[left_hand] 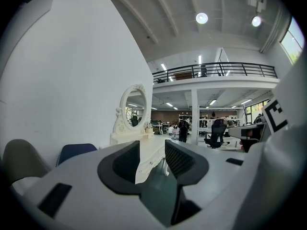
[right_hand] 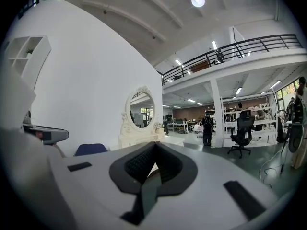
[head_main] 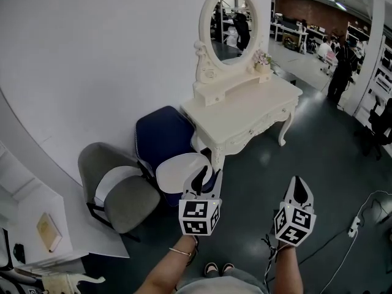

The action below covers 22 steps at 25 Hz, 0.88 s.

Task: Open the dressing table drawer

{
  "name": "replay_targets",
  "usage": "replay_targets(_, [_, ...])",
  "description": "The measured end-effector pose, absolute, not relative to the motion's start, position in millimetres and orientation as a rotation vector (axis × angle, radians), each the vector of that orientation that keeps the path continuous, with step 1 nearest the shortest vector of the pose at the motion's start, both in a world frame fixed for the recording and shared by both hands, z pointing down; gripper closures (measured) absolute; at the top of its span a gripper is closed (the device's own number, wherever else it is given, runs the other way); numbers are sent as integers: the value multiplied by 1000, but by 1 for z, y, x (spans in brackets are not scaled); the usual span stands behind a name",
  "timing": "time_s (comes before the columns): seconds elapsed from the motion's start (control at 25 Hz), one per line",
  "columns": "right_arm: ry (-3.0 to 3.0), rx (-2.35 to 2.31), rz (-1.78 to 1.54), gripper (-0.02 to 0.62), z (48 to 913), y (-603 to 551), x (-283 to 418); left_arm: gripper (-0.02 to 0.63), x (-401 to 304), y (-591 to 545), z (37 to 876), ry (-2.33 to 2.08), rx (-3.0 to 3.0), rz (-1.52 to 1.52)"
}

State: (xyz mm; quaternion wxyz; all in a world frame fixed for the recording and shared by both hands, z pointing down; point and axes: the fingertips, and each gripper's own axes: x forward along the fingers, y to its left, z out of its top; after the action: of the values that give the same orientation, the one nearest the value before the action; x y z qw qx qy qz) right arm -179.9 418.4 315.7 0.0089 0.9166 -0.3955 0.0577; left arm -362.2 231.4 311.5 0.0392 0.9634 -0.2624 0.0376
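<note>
Cream-white carved wooden dressing table point(head_main: 245, 112) with oval mirror point(head_main: 228, 23) stood against the white wall point(head_main: 92, 54), well ahead of me, dark blue padded chair point(head_main: 162, 133) just beside it. Its shallow carved front drawer point(head_main: 264, 122) looked closed; handle too small to tell. My left gripper point(head_main: 200, 179) was released, jaws wide, nothing between; my right gripper point(head_main: 300, 192) was clenched, empty. I judged the drawer light, rigid and straight-sliding, best taken by its front knob or lower edge and pulled level
</note>
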Motion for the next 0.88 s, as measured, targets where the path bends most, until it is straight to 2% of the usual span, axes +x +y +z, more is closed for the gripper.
replay_targets(0.36, [-1166, 2904, 252, 588, 334, 414, -148, 443, -345, 204, 329, -825, 2928, 143])
replay_targets(0.88, [-1268, 2853, 241, 588, 328, 338, -29, 443, -239, 140, 331, -938, 2880, 124])
